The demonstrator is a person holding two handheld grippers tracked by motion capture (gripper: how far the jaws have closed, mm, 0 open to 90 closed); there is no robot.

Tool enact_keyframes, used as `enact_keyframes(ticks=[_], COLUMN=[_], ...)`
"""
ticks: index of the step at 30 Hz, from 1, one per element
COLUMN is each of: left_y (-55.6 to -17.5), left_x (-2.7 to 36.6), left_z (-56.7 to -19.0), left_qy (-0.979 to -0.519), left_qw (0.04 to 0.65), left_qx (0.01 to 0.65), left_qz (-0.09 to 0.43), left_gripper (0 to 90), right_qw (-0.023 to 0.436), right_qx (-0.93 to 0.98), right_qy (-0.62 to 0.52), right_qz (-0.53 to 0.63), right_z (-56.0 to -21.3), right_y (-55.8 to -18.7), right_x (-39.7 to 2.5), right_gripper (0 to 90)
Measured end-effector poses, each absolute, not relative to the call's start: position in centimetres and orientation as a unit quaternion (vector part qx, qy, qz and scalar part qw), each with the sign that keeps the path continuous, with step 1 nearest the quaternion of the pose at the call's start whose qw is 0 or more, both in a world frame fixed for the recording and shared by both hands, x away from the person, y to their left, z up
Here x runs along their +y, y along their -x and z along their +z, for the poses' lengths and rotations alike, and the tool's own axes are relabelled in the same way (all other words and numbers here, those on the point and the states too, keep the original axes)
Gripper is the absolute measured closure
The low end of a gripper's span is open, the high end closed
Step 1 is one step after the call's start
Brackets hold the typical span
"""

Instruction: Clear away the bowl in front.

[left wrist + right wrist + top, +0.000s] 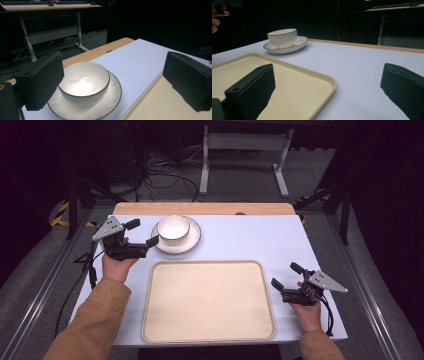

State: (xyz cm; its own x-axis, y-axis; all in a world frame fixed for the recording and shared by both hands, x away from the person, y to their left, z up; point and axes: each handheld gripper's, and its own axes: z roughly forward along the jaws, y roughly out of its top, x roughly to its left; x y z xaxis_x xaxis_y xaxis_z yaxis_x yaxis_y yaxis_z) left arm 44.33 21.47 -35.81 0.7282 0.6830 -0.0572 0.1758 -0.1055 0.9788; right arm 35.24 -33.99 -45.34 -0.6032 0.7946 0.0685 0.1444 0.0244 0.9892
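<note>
the cream tray (208, 301) lies flat and bare in the middle of the worktop (250, 240), and everything else reads best against it. just beyond the tray's far left corner sits the bowl (173, 227), nested upright on its saucer (192, 241), close to the tray but not touching it, which looks like a deliberate staging: the pair seems meant to be lifted the short way onto the tray. the left gripper (142, 234) hangs just left of the saucer, beyond the tray's left edge, its jaws spread wide and aimed at the bowl, so from where i stand it looks lined up to take the rim; nothing is between the jaws. the right gripper (284, 281) waits off the tray's right edge, also spread apart and holding nothing, probably kept clear so the tray stays open. in the left gripper view the bowl (84, 82) is white, glossy, faintly ribbed on the outside, with a thin dark line round its lip and a light glare in its bottom; it appears empty apart from a tiny pale mark. the saucer (110, 106) matches it, ribbed with the same dark edge.
</note>
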Motion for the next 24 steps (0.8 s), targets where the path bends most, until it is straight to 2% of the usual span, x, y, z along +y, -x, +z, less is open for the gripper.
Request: enact_keyframes(ticks=[24], left_y=[-49.0], left_x=[19.9], left_z=[-34.4], left_qy=[-0.718], left_qw=[0.597], left_qx=[0.292], left_qz=[0.207], left_gripper=[8.0], right_qw=[0.270], right_qx=[0.656], right_qy=[-0.365], right_qz=[0.603], right_z=[-45.4], right_y=[-35.2], right_x=[-34.2], right_gripper=[0.2])
